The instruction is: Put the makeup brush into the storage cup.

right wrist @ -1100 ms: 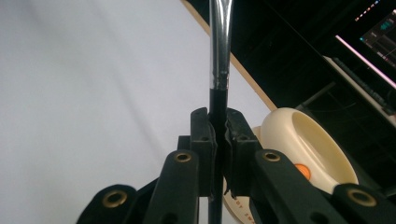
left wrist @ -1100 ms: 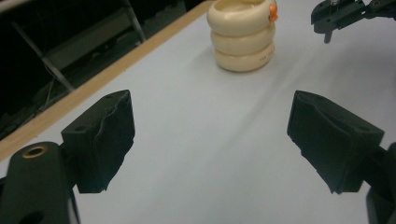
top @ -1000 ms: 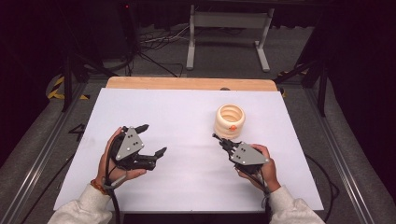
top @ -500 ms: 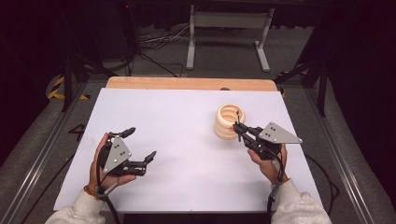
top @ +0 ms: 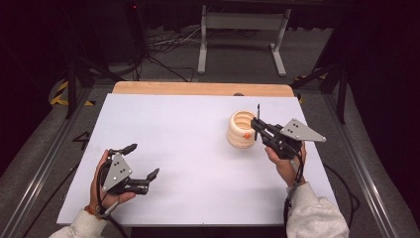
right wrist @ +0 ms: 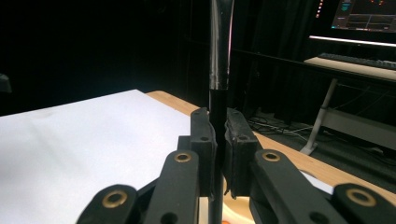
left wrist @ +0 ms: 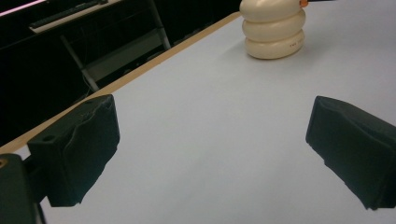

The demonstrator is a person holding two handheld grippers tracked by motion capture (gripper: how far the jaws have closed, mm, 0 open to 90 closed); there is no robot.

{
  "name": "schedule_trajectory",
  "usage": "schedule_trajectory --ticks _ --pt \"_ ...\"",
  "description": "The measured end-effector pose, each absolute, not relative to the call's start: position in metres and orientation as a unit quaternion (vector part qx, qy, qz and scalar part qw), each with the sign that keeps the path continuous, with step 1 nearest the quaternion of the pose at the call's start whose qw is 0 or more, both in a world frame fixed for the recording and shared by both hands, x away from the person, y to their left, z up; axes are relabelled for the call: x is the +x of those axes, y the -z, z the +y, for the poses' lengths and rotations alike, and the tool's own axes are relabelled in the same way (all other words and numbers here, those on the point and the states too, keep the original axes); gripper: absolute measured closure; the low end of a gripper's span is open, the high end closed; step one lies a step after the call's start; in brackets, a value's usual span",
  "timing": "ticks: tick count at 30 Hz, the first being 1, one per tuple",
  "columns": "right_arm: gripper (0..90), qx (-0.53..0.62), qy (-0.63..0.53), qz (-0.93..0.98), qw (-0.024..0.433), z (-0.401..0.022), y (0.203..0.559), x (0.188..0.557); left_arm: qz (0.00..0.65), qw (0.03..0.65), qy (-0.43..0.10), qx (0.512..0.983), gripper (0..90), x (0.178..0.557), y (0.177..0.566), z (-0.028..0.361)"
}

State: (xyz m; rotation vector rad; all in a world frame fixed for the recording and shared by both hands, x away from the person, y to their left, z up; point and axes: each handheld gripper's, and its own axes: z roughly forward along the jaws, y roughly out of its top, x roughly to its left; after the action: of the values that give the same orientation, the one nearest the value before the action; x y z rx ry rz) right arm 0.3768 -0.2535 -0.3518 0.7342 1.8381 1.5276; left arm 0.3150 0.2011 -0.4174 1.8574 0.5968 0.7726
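High view: right gripper clamps a thin dark rod, possibly a pen, upright over the cream holder. Left gripper, jaws just opened wide and empty, sits low over the white table.

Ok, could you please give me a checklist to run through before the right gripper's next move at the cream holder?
1. Right gripper shut on the slim black rod: ok.
2. Rod upright between the fingers: ok.
3. Rod's lower tip inside the cream ribbed holder: cannot tell, it is hidden.
4. Holder upright on the white table: ok.
5. Left gripper well apart from the holder, fingers just been opening, nothing between them: ok.
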Motion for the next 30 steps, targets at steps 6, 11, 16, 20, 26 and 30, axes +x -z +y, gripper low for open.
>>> schedule_trajectory --ticks 6,11,16,20,26,30 --pt "84.4 0.283 -0.583 0.692 0.318 -0.254 0.350 0.383 0.256 0.497 -0.321 0.765 4.3 0.314 0.421 0.206" --pt "84.4 0.285 -0.587 0.688 0.317 -0.253 0.349 0.390 0.264 0.499 -0.316 0.763 4.5 0.312 0.425 0.212" --pt "84.4 0.288 -0.589 0.683 0.322 -0.253 0.345 0.396 0.271 0.495 -0.318 0.761 5.0 0.312 0.431 0.213" --pt "84.4 0.288 -0.588 0.681 0.327 -0.252 0.341 0.399 0.275 0.498 -0.317 0.758 5.2 0.312 0.432 0.215" --pt "84.4 0.287 -0.594 0.676 0.329 -0.250 0.336 0.404 0.279 0.501 -0.313 0.757 5.5 0.309 0.433 0.220" --pt "84.3 0.287 -0.594 0.675 0.330 -0.247 0.334 0.410 0.283 0.503 -0.310 0.755 5.6 0.307 0.434 0.224"
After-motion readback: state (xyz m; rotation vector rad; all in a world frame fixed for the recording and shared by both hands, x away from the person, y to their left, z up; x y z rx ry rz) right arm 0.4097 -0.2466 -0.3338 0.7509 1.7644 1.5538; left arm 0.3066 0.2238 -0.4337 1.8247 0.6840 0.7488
